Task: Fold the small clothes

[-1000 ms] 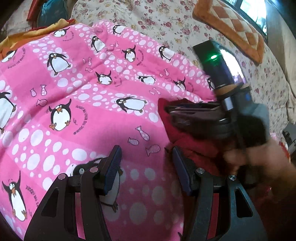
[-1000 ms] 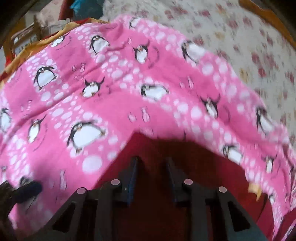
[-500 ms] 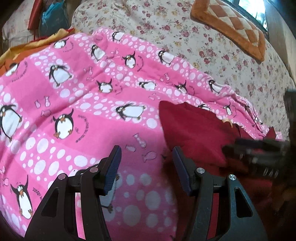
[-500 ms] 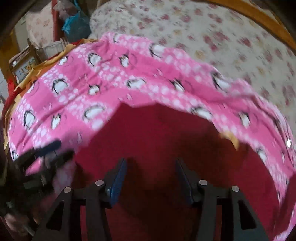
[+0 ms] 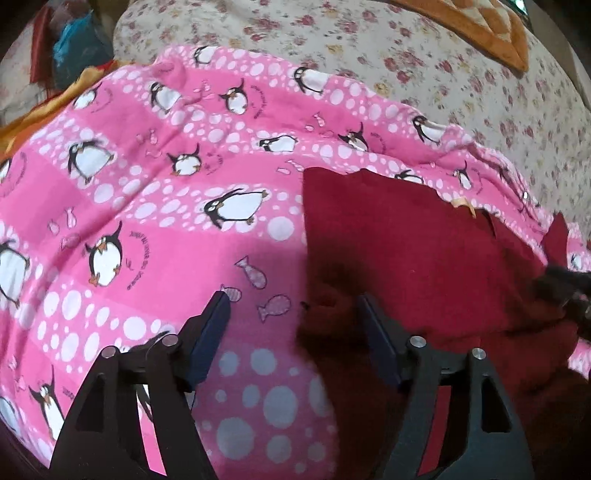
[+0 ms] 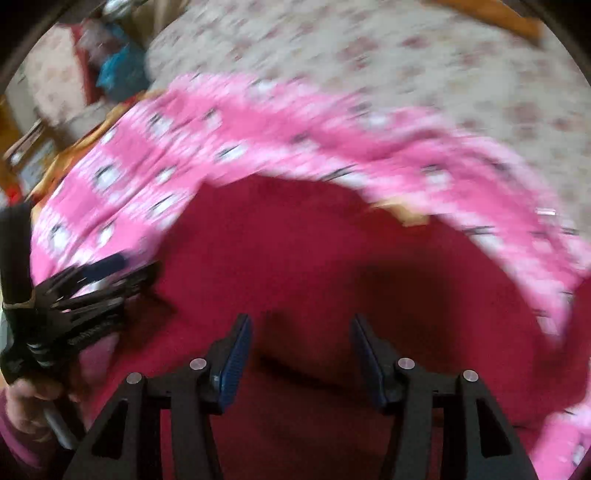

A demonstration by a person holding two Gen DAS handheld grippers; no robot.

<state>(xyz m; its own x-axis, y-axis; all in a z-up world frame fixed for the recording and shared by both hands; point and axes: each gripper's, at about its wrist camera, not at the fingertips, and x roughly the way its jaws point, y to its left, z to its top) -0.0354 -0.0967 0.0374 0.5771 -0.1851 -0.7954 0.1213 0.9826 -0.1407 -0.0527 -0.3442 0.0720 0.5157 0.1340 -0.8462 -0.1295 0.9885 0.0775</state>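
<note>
A dark red garment (image 5: 417, 258) lies on a pink penguin-print blanket (image 5: 155, 206); a small tan label shows at its far edge. My left gripper (image 5: 293, 314) is open and empty, hovering over the garment's left edge. My right gripper (image 6: 301, 332) is open and empty above the middle of the red garment (image 6: 332, 266). The left gripper also shows at the left of the right wrist view (image 6: 85, 288). The right gripper is a dark blur at the right edge of the left wrist view (image 5: 569, 288).
The pink blanket (image 6: 177, 162) covers a floral bedspread (image 5: 369, 55). An orange checked cushion (image 5: 476, 26) lies far right. A blue bag (image 5: 77, 48) and orange cloth (image 5: 44, 110) sit at the far left.
My right gripper has pulled back to the right off the red garment and opened wider. The garment now lies spread flatter. My left gripper has stayed open, shifting slightly toward the garment's edge.
</note>
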